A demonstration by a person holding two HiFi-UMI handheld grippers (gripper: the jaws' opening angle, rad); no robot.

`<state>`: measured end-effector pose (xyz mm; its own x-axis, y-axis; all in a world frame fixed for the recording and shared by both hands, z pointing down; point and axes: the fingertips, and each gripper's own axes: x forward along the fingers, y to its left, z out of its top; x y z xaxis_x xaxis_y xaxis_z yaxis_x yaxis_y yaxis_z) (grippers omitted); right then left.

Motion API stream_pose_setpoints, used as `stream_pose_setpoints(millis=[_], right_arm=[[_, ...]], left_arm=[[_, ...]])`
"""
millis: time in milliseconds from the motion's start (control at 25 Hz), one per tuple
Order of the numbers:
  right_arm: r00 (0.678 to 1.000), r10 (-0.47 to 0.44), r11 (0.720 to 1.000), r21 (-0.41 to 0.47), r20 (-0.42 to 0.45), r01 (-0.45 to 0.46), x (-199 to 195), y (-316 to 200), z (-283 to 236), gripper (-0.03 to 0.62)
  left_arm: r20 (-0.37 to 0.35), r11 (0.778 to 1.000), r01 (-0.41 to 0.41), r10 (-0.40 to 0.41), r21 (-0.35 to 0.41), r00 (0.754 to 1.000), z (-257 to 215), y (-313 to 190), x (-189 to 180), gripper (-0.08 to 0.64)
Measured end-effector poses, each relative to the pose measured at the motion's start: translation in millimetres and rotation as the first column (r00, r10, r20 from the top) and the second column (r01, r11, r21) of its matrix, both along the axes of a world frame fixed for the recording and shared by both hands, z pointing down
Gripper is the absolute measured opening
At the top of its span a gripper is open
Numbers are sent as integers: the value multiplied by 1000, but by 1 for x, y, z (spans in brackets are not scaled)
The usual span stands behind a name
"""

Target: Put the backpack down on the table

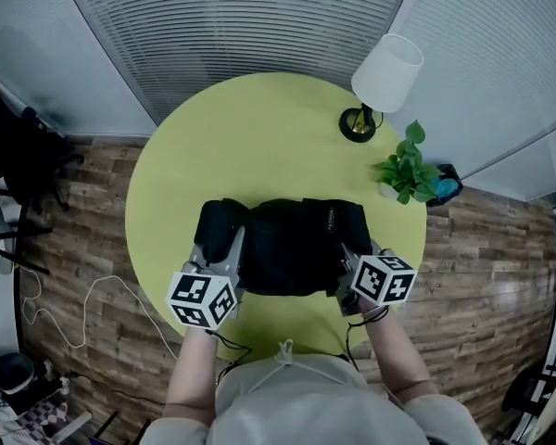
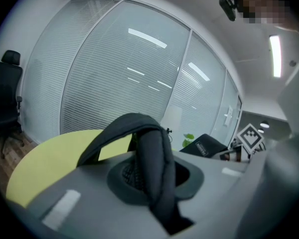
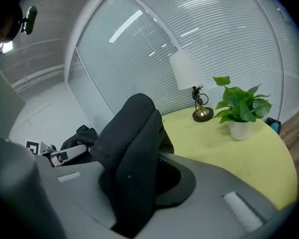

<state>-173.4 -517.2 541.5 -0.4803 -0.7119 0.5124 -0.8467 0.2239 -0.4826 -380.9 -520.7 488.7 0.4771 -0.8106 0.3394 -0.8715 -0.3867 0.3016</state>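
Note:
A black backpack lies on the round yellow-green table, near its front edge. My left gripper is shut on a black padded shoulder strap at the pack's left side; the strap loops up between the jaws. At the pack's right side, my right gripper is shut on the other padded strap. In the left gripper view the pack's body and the right gripper's marker cube show to the right.
A white-shaded lamp and a potted green plant stand at the table's far right. A black office chair sits on the wood floor at left, with a white cable nearby. Blinds line the curved glass wall behind.

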Motion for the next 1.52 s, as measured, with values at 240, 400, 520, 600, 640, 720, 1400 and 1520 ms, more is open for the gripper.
stream_pose_setpoints(millis=[240,400,520,600,640,720,1400,1520], right_arm=[[998,57,998,-5,-21,-57,8,2,8,41],[995,63,998,1,-74,-63,9,2,14,61],[993,54,998,29,-109,-52,8,6,13,127],[988,69,996,65,-141,-60,9,8,10,177],[984,79,994,86,-161,-66,11,9,8,213],[975,96,990,126,-203,-71,16,9,4,263],[929,142,948,319,-341,-27,23,47,-55,362],[921,156,935,355,-357,-21,23,60,-66,270]], left_arm=[[-17,1000,10,-10,-9,1000,8,2,0,49],[-12,999,24,-25,-26,1000,16,6,-1,61],[-27,999,42,-43,-25,999,19,12,-1,81],[-36,998,52,-53,-25,998,21,16,-2,98],[-38,998,57,-58,-26,998,22,18,-2,109],[-43,997,70,-71,-24,997,23,20,-2,143],[-17,952,280,-281,125,960,-16,62,-32,346],[-22,954,272,-271,125,962,-26,77,-30,266]])
